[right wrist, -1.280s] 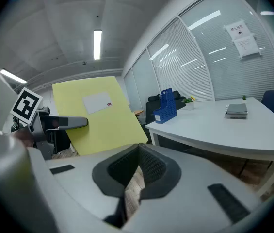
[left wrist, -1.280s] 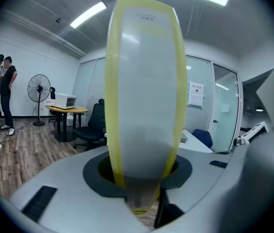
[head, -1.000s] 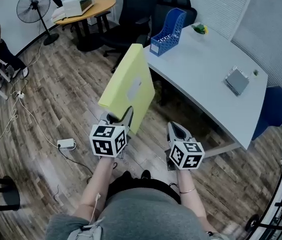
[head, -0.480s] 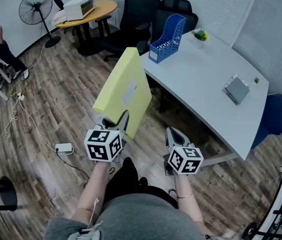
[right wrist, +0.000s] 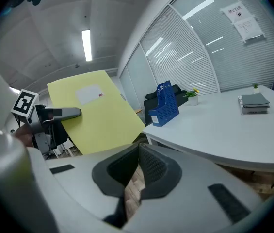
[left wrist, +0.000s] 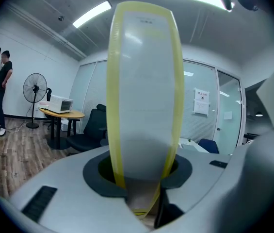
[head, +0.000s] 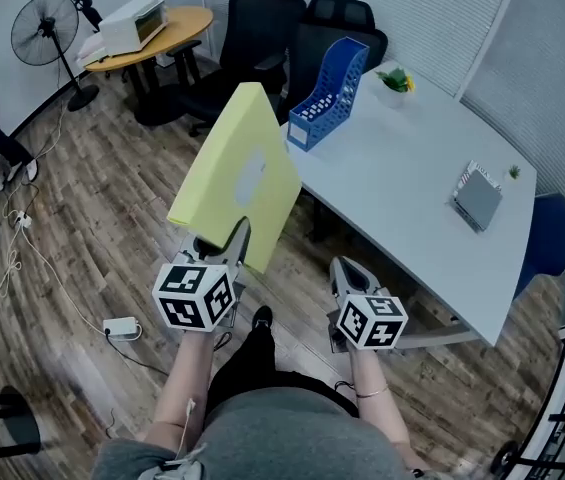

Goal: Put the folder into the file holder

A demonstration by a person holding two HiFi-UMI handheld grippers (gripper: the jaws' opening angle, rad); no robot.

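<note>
Gripping the stiff-looking, lightweight yellow folder (head: 237, 168) low in my left gripper (head: 220, 244), short of the blue plastic file holder (head: 332, 83); right gripper (head: 345, 266) closed, empty.

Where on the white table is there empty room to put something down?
The wide middle of the table, between the blue file holder and the grey notebook, is bare. So is the near edge. The far corner, with file holder and little plant, is crowded.
</note>
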